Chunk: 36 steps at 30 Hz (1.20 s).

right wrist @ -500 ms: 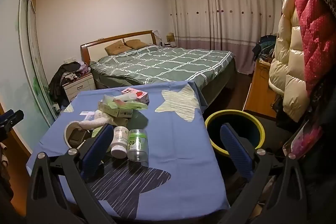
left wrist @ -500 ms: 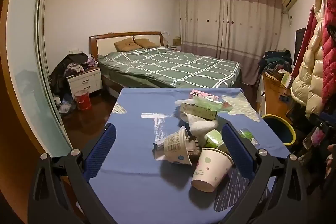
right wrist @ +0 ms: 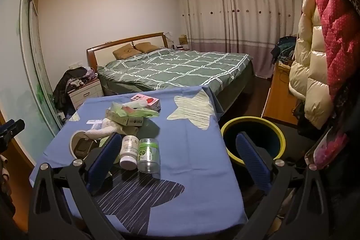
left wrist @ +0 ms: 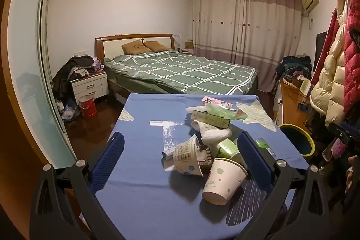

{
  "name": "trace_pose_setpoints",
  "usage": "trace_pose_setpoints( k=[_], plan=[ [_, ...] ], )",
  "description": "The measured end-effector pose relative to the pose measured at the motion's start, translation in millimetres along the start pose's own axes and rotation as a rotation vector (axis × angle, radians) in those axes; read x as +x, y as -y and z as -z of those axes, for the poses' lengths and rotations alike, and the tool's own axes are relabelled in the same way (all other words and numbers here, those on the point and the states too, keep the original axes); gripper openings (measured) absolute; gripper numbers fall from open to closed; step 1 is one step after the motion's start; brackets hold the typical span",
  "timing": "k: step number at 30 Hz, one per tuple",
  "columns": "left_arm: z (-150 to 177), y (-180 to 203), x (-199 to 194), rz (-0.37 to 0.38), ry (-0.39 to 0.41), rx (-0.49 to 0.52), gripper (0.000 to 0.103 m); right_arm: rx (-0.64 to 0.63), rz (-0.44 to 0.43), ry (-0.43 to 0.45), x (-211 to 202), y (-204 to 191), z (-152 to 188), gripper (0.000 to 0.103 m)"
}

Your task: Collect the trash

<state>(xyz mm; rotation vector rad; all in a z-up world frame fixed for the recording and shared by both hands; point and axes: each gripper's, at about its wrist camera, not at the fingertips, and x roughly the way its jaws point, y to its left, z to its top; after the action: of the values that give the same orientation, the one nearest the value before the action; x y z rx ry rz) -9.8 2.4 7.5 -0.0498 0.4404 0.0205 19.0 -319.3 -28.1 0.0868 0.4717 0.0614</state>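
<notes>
On the blue table point(left wrist: 144, 195) we see a tipped paper cup point(left wrist: 222, 181), light and easily crushed; grasp its wall gently. Left gripper point(left wrist: 180, 163) and right gripper point(right wrist: 177, 161) gape wide, empty; bin point(right wrist: 253, 127) beside the table.

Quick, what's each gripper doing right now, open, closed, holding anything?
Left gripper: open, holding nothing, above the paper cups.
Right gripper: open, holding nothing.
</notes>
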Motion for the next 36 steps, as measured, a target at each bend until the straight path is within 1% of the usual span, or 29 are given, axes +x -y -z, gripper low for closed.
trace_pose_setpoints(
  k=[1,2,36],
  plan=[
    [0.6,2.7,5.8,0.0,-0.005,0.004,0.099,0.0,0.001,0.001,0.6,-1.1,0.3,0.097],
    [0.5,3.5,8.3,0.0,-0.009,0.005,0.099,0.012,-0.008,0.006,-2.6,6.7,-2.8,0.097],
    [6.2,4.8,13.1,-0.005,-0.015,0.002,0.099,0.01,-0.013,-0.011,4.4,4.0,0.4,0.097]
  ],
)
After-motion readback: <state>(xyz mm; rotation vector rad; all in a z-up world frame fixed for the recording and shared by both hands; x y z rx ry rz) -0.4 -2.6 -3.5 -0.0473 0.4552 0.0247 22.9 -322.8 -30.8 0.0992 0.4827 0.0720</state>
